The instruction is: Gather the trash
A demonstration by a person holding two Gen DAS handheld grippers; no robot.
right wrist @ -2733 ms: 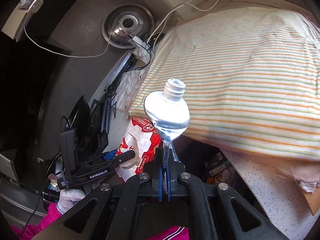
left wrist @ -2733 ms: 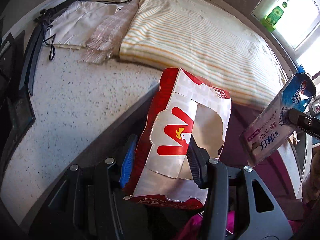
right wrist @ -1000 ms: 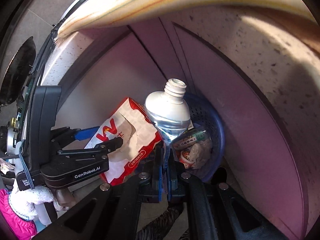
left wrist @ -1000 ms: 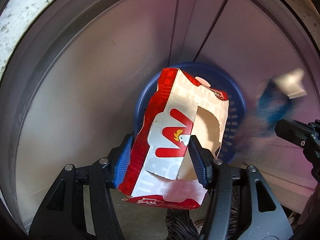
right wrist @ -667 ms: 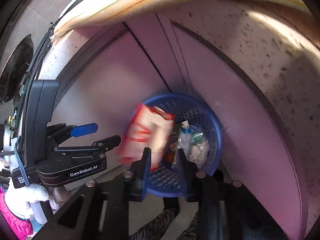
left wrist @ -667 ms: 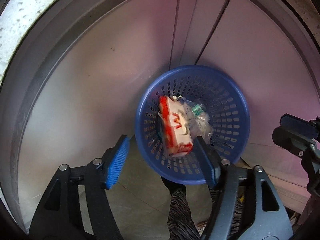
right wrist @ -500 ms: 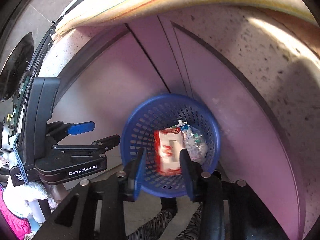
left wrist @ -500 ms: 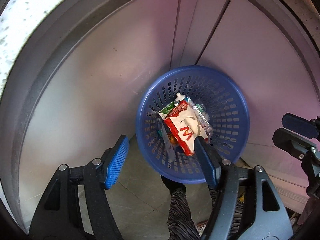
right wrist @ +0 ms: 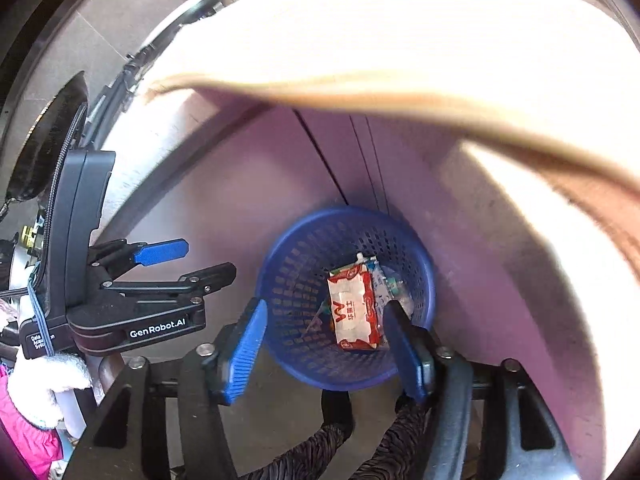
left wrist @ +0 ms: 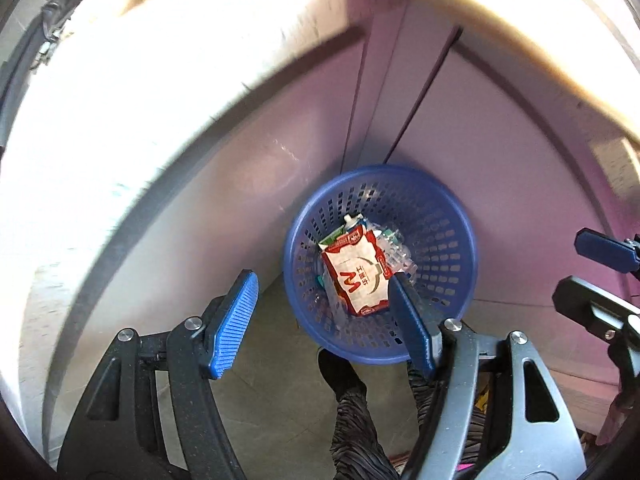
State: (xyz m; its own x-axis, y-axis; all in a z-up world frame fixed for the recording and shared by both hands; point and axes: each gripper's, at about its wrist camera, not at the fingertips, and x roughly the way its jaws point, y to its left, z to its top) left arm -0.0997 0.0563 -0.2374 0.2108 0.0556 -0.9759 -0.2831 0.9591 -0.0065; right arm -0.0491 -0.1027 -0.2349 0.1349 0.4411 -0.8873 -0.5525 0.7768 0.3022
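A blue perforated basket (left wrist: 448, 216) stands on the floor against the pale cabinet front; it also shows in the right wrist view (right wrist: 296, 264). A red and white carton (left wrist: 358, 276) lies inside it on top of a crushed clear bottle (left wrist: 394, 248) and other trash. The carton (right wrist: 354, 312) and bottle (right wrist: 390, 282) show in the right wrist view too. My left gripper (left wrist: 320, 320) is open and empty above the basket's near rim. My right gripper (right wrist: 326, 344) is open and empty, also above the basket. The left gripper (right wrist: 188, 260) shows at the left of the right wrist view.
The speckled countertop (left wrist: 120, 112) overhangs above, with a striped cloth (right wrist: 400, 48) hanging over its edge. Cabinet doors (left wrist: 500, 140) stand behind the basket. The person's legs and shoes (left wrist: 344, 380) are just below the basket. The right gripper's fingers (left wrist: 600, 252) show at the right edge.
Both grippers opened and dropped the carton and the bottle into the basket. Both have since pulled up and back, so the countertop edge now fills the upper view.
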